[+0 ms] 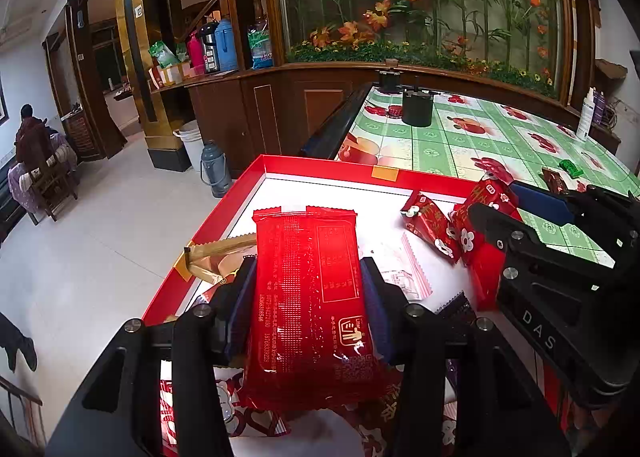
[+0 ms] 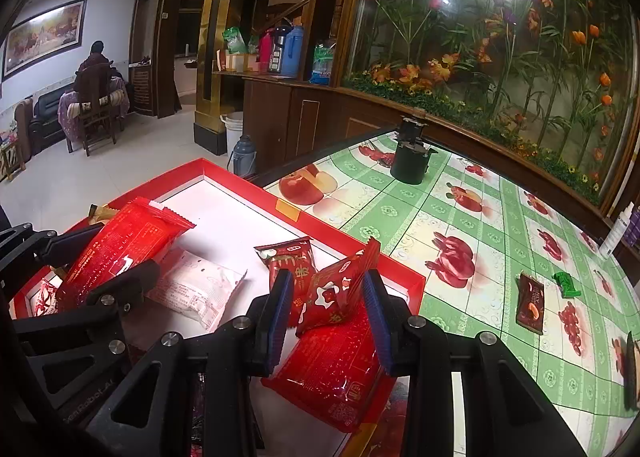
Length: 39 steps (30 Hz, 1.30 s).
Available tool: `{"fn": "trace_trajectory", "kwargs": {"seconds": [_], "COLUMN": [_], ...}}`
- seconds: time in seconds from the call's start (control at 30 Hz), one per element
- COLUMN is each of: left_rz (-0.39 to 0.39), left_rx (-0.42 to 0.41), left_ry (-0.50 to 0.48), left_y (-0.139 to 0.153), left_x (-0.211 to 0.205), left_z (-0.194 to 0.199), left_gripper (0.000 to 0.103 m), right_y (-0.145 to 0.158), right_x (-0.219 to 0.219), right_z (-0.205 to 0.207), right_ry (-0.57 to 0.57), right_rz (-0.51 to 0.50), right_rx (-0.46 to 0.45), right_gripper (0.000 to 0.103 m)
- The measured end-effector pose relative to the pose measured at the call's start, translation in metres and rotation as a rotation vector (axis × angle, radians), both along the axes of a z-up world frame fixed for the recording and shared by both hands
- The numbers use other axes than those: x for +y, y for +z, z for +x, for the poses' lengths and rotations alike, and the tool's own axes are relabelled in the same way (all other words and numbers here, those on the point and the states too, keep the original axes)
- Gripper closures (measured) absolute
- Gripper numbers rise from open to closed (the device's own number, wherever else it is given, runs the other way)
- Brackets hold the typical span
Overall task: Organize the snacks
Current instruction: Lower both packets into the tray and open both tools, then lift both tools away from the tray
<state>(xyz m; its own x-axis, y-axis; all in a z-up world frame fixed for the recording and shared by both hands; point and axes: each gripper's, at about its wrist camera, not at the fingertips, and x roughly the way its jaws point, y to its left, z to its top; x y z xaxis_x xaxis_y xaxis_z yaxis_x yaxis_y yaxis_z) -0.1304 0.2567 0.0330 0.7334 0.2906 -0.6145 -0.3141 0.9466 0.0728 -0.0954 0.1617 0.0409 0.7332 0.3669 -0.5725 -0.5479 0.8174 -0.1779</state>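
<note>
A table (image 2: 460, 217) with a green, fruit-printed cloth fills the right of the scene, running far toward a wooden cabinet fronted by a glass case of artificial flowers (image 2: 500, 57). At the table's near left edge sits a red tray (image 2: 352, 245) with a white floor, holding most of the snacks.

The left gripper (image 1: 308, 297) is clamped on a long red packet (image 1: 308, 281), its blue pads pressing both long sides, the packet held above the tray's near left part. The right gripper (image 2: 326, 305) is closed on a small red pouch (image 2: 340, 285) with white flower prints, held over the tray's right side. Under that pouch lies a flat red packet (image 2: 332, 373) on the tray floor. Just beyond it rests another red pouch (image 2: 290, 261), and left of that a white wrapper (image 2: 196, 293). A gold wrapper (image 1: 216, 257) lies at the tray's left wall.

Far on the table stands a black cup (image 2: 410, 165). Right of the tray, on the cloth, lie a brown snack bar (image 2: 530, 305) and, just beyond it, a small green candy (image 2: 566, 283), the two apart.
</note>
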Motion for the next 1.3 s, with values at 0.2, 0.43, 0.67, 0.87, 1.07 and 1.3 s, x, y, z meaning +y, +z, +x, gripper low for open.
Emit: {"fn": "trace_trajectory", "kwargs": {"seconds": [0.2, 0.43, 0.67, 0.87, 1.07, 1.3], "left_rz": [-0.009, 0.023, 0.12, 0.138, 0.157, 0.196], "left_rx": [0.001, -0.077, -0.148, -0.173, -0.189, -0.2], "left_ry": [0.01, 0.066, 0.047, -0.033, -0.102, -0.171], "left_y": [0.001, 0.015, 0.041, 0.053, 0.064, 0.074], "left_x": [0.0, 0.004, -0.021, -0.057, -0.092, -0.129], "left_z": [0.0, -0.014, -0.022, -0.023, -0.026, -0.032], "left_gripper": [0.051, 0.034, 0.027, 0.026, 0.026, 0.026], "right_y": [-0.003, 0.005, 0.026, 0.055, 0.082, 0.096], "right_x": [0.003, 0.004, -0.022, -0.073, -0.13, -0.181], "right_z": [-0.003, -0.018, -0.02, -0.027, -0.037, -0.044], "right_ry": [0.022, -0.028, -0.117, -0.249, -0.351, -0.422], "right_rz": [-0.013, -0.075, -0.057, -0.043, -0.016, 0.036], "right_rx": [-0.001, -0.15, -0.151, -0.184, -0.218, -0.221], "right_gripper": [0.052, 0.022, 0.02, 0.017, 0.016, 0.016]}}
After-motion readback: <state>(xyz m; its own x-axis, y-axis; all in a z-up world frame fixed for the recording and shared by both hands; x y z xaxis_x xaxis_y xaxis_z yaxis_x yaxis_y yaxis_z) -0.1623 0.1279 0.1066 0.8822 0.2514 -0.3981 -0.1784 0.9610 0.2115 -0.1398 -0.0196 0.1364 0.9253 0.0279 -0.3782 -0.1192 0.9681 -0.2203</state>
